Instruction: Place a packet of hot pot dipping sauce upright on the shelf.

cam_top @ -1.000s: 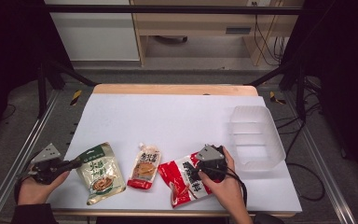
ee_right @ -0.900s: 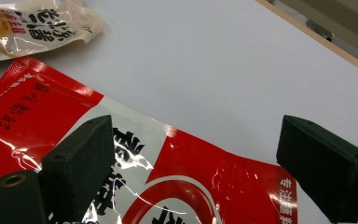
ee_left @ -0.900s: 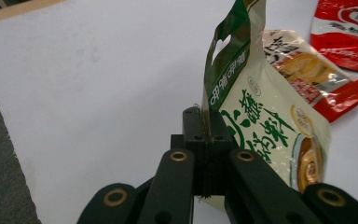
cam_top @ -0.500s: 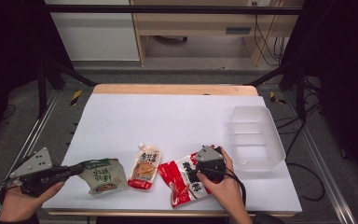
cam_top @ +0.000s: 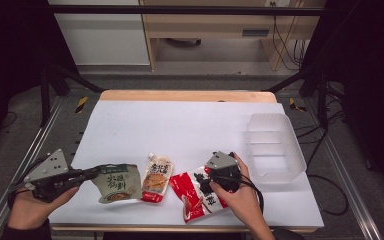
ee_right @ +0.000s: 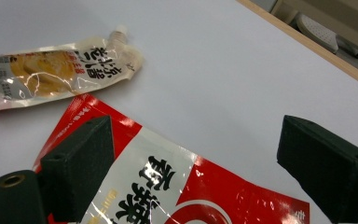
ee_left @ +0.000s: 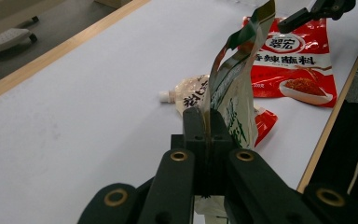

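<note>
We work over a white table (cam_top: 190, 125), with a clear plastic bin (cam_top: 275, 145) standing at its right side, well apart from the packets along the near edge. The largest packet is the red pouch (cam_top: 200, 195), lying flat under our right gripper (ee_right: 191, 154), whose jaws stand wide apart above it and touch nothing. It looks like a glossy, slippery film bag with soft filling, so we judge that it will sag if taken by the middle; its sealed edge is the safer hold. Next in size is the green pouch (ee_left: 230, 93), which our left gripper (ee_left: 204, 140) has clamped tight by one sealed edge and holds raised off the table at the near left, hanging edge-on and curling. That bend suggests a light, limp packet, one that may swing or slip through the pads if moved fast, so we would keep the grip deep on the seam. Smallest is the spouted orange pouch (cam_top: 157, 177), flat between the other two, just beside the green pouch; its stiff spout (ee_left: 164, 96) would serve as a handle.
</note>
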A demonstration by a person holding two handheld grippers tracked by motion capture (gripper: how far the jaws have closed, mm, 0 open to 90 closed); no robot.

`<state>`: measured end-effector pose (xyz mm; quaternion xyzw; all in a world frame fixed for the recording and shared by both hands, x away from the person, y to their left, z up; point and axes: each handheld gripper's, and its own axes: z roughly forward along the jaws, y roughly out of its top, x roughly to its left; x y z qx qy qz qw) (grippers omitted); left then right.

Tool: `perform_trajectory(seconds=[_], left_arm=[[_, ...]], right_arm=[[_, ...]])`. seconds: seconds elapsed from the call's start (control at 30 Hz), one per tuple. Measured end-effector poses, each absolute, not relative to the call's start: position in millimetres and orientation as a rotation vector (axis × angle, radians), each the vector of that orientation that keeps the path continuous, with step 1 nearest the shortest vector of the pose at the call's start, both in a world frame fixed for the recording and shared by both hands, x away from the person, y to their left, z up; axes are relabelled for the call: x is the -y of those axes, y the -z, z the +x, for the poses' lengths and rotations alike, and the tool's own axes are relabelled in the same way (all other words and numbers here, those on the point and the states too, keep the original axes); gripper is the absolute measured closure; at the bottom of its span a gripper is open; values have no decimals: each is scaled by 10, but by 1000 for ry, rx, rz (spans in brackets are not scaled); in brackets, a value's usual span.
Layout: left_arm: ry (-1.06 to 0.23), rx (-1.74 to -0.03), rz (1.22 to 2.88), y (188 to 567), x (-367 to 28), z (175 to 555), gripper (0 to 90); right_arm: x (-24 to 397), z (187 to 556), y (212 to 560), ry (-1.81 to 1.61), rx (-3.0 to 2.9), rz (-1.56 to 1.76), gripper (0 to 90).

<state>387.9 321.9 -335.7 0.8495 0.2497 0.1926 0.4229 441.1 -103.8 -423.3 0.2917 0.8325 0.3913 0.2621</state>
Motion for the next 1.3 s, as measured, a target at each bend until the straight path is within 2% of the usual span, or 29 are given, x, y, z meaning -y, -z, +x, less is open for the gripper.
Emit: perform_trajectory(seconds=[0.33, 0.6, 0.87, 1.07, 1.1, 1.2, 1.3], left_arm=[[-510, -603, 2104, 3156, -3192, 3924, 900], [-518, -573, 2125, 3093, -3056, 4147, 900], [-496, -506, 2134, 3020, -2761, 4413, 900], [-502, -487, 2147, 2998, -2621, 4545, 900], [-497, -481, 2148, 3001, -2580, 4592, 900], [-486, -476, 2151, 3013, -2522, 4639, 900], [-475, -464, 2164, 3037, -2426, 4685, 900]], right_arm=[[921, 4543, 4071, -1056, -2307, 728, 116], [850, 4700, 3853, -1038, -2349, 679, 128], [903, 4817, 3597, -928, -2395, 608, 224], [986, 4837, 3466, -891, -2416, 589, 197], [1010, 4856, 3418, -905, -2421, 587, 148], [1025, 4890, 3376, -906, -2432, 572, 128], [1000, 4875, 3314, -875, -2435, 498, 140]])
